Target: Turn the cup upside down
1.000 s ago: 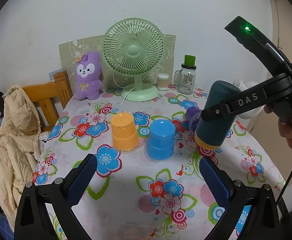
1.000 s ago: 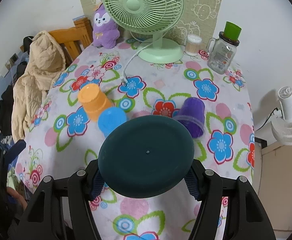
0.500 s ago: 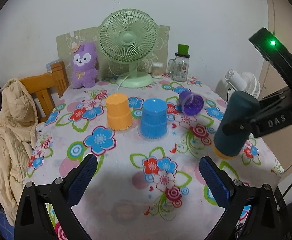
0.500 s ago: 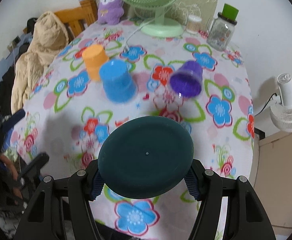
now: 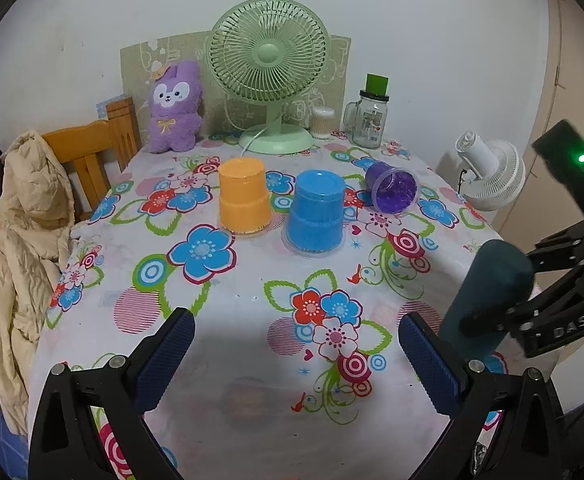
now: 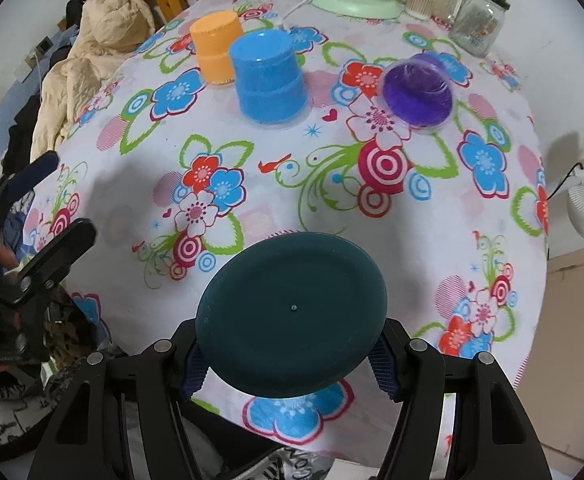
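right gripper (image 6: 290, 356) fingers pinching teal cup (image 6: 292, 314) bottom-up over the near desk (image 6: 332, 208) edge | left gripper (image 5: 292, 356) fingers spread, holding nothing | farther: blue cup (image 5: 316, 216) and orange cup (image 5: 243, 197) sitting inverted, purple cup (image 5: 392, 189) lying on its side

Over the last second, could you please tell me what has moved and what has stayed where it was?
The right gripper, shut on the dark teal cup, carried it base-up from beside the purple cup back to the table's near right edge. The left gripper drew back, open and empty. The orange cup and blue cup stayed upside down; the purple cup stayed on its side.
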{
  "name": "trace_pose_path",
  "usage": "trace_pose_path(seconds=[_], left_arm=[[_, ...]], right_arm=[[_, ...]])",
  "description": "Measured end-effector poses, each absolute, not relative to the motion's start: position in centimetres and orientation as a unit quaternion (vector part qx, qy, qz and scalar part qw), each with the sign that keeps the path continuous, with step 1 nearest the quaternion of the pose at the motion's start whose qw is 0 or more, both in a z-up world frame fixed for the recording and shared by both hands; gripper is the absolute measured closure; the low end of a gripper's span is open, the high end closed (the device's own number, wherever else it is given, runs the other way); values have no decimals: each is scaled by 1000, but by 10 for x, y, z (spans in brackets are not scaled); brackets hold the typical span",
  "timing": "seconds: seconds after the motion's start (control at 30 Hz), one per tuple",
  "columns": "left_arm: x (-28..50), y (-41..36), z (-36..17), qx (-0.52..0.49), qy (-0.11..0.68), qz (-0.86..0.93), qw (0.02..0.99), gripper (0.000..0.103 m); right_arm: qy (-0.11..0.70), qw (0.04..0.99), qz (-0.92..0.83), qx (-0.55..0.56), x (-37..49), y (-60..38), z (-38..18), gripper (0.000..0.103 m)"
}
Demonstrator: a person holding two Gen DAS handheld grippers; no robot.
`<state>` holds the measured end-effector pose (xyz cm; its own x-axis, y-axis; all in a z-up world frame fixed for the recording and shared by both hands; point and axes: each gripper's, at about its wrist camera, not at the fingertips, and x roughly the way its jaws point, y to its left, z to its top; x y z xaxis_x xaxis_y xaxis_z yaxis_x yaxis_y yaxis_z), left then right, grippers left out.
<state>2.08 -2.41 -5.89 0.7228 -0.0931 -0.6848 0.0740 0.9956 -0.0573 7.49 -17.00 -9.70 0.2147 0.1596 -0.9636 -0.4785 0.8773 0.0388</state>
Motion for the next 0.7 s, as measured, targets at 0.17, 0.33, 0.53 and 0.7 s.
trace_pose_path(seconds=[0.17, 0.33, 0.53, 0.7], left_arm=[[21, -18, -62, -21, 375, -36, 926, 0], [20, -16, -65, -27, 379, -34, 925, 0], [18, -21, -67, -22, 383, -35, 923, 0], [19, -25, -71, -23, 387, -40, 921, 0]], right_arm=[[590, 769, 212, -125, 83, -166, -98, 34], [589, 773, 212, -106, 97, -167, -101, 31], [579, 781, 209, -107, 105, -165, -106, 21], [552, 803, 185, -127, 115, -165, -106, 20]])
